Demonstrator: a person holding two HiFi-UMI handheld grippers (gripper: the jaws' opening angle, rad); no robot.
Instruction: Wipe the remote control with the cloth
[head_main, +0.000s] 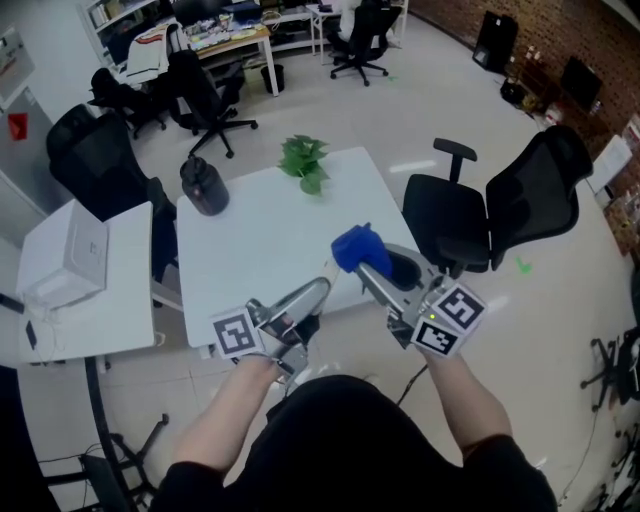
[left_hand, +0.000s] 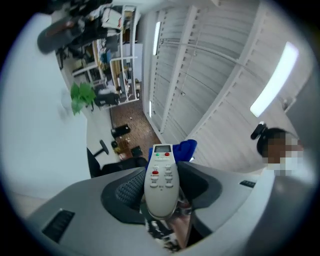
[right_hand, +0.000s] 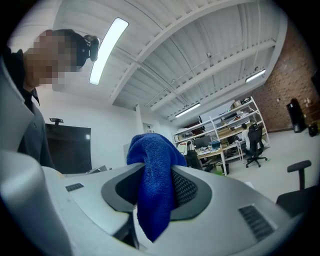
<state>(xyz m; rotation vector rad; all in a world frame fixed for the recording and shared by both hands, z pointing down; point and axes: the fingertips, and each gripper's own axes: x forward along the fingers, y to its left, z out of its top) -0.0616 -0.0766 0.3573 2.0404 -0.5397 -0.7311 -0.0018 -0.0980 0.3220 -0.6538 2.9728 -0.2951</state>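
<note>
Grey-white plastic makes up the remote control (left_hand: 161, 180). It is long and thin with a round bottom end. At its top sits a small screen. Under the screen are a green button and a red button side by side. Lower down there is one more red button, and then rows of pale buttons.

The left gripper (head_main: 318, 288) holds the remote. Its two jaws press on the sides of the remote's lower half, one jaw on each side. The remote stands straight up between them, with its buttons facing the left gripper's camera and its screen end poking out past the jaw tips.

The cloth (right_hand: 152, 185) is bright blue and fluffy, like a towel. The right gripper (right_hand: 155, 175) has it clamped tight between its jaws. A puffy bunch of cloth sticks up above the jaw tips, and a long flap hangs down below them.

In the head view both grippers are held up over the near edge of a white table (head_main: 260, 240), the left one on the left and the right one on the right. The blue cloth sits just up and to the right of the left gripper's tip. In the left gripper view a bit of blue peeks out right behind the top of the remote. The cloth is very near the remote, but I cannot tell if they touch.
</note>
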